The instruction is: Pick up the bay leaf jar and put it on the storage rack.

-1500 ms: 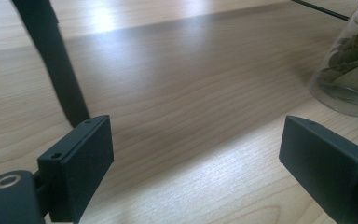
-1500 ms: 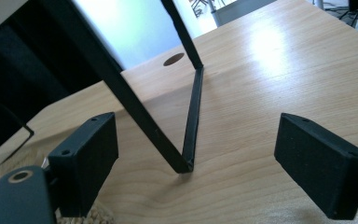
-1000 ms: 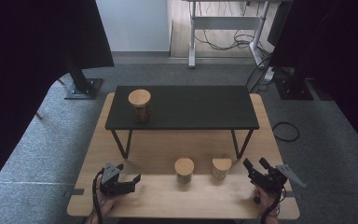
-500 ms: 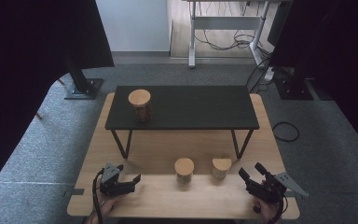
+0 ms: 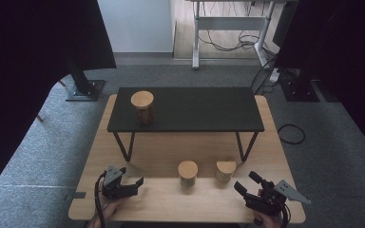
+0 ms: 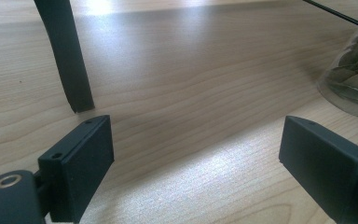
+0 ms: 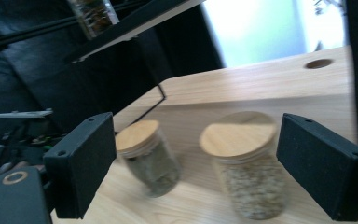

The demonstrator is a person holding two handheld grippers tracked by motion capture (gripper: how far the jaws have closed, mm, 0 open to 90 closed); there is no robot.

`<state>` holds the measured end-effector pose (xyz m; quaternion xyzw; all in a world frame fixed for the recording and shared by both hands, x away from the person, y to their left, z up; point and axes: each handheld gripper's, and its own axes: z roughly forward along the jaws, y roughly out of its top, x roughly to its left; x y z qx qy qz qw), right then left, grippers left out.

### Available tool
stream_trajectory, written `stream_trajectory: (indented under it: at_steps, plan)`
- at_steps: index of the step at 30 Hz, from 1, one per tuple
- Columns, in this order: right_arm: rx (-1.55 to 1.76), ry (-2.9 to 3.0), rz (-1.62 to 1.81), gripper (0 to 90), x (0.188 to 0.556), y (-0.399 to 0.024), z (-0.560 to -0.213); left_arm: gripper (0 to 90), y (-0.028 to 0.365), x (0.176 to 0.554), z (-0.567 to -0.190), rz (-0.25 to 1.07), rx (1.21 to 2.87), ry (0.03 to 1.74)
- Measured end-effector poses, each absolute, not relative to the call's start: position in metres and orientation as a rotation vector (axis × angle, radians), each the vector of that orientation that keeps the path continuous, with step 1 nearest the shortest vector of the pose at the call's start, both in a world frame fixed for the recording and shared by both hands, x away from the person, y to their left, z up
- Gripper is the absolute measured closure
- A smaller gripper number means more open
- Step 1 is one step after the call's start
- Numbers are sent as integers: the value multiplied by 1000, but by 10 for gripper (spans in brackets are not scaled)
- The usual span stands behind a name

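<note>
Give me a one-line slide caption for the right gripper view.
Open right claw facing two wooden-lidded glass jars on the wooden table, black shelf above.

High view: fixed overhead at the person's side, looks fwd and down over the whole bench [image 5: 138, 209], far off. Left claw view: rides very low and close to the wood, facing a black shelf leg [image 6: 70, 60], w/ a glass jar [image 6: 354, 79] at its right edge. Right claw view: low, tilted, close on two lidded jars, the nearer jar [image 7: 249, 163] between its jaws; both jars also in high view.
</note>
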<state>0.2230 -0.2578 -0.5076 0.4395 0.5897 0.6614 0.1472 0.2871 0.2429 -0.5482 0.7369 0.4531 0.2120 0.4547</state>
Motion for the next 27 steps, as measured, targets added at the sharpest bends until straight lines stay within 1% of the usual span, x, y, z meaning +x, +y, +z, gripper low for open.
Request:
stream_trajectory:
  at_steps: [11,27]
  plan:
    - [1158,1831,1901,103,218,-229,-505,95,242,287,-548,523,1825,1118]
    - [1116,1949,1834,97,223,-199,-515,92,240,288,-548,525,1839,1107]
